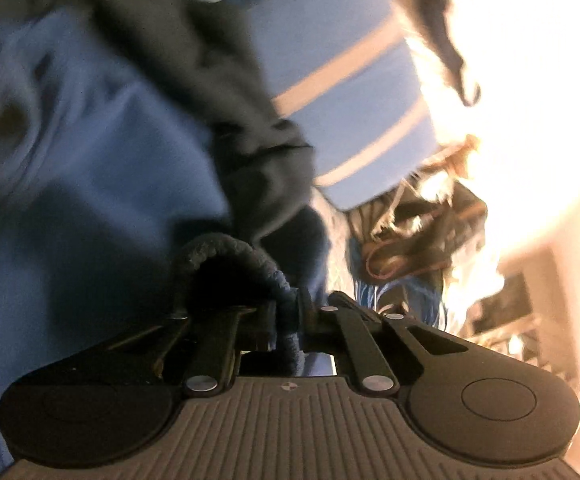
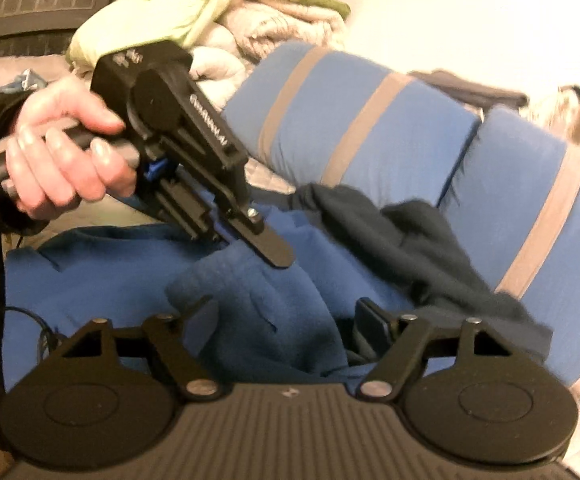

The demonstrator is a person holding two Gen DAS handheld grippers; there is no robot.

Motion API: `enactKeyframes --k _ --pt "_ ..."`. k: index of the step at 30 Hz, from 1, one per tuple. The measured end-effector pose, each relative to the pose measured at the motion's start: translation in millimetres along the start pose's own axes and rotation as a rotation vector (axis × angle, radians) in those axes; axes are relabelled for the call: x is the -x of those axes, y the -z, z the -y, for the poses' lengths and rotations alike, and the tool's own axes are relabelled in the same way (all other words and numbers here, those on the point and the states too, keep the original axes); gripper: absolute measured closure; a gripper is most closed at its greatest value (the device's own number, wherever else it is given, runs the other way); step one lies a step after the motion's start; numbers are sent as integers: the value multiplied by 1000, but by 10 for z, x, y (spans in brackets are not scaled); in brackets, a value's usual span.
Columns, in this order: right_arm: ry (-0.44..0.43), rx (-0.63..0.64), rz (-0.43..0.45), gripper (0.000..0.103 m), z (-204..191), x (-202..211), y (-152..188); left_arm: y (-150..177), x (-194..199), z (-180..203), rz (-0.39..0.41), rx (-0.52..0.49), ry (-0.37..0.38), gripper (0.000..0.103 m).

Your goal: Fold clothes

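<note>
1. The left gripper, nearest its own lens, is clamped on the thick rolled hem of a dark navy garment, which trails up and away from the jaws.
2. The right gripper stands spread wide, holding nothing; its right finger touches the dark cloth's lower edge, while the blue sweatshirt bunches between the jaws.
3. The dark garment runs diagonally, away to the right of the person's hand.
4. Behind, blue cushions with grey stripes; farther back, a heap of pale laundry.
</note>
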State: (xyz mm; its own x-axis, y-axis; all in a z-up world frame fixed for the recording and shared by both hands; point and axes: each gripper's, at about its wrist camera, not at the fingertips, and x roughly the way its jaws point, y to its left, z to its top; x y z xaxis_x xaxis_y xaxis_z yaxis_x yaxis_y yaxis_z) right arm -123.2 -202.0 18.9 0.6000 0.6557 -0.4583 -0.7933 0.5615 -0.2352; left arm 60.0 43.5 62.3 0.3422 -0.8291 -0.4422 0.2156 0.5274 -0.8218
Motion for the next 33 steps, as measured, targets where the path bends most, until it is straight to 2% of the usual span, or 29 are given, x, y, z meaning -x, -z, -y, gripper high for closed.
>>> enactKeyframes --k 3,6,12,18,21,26,33 --pt "23 77 32 29 -120 21 -7 47 55 75 -11 -19 26 95" --pt "48 170 42 34 -260 7 14 92 66 70 -23 -1 0 95" --pt "82 353 -21 33 -504 -147 135 186 5 -75 -90 76 -121 95" --pt "68 548 -102 34 -749 -263 336 368 -108 -401 -189 232 -245 94" --pt "49 597 -135 35 -800 -270 389 448 -141 -528 -218 295 -243 94" --pt "24 655 -149 38 -881 -216 443 516 -154 -533 -223 305 -227 94" --pt "-24 686 -175 69 -991 -194 524 549 -163 -542 -248 329 -225 94"
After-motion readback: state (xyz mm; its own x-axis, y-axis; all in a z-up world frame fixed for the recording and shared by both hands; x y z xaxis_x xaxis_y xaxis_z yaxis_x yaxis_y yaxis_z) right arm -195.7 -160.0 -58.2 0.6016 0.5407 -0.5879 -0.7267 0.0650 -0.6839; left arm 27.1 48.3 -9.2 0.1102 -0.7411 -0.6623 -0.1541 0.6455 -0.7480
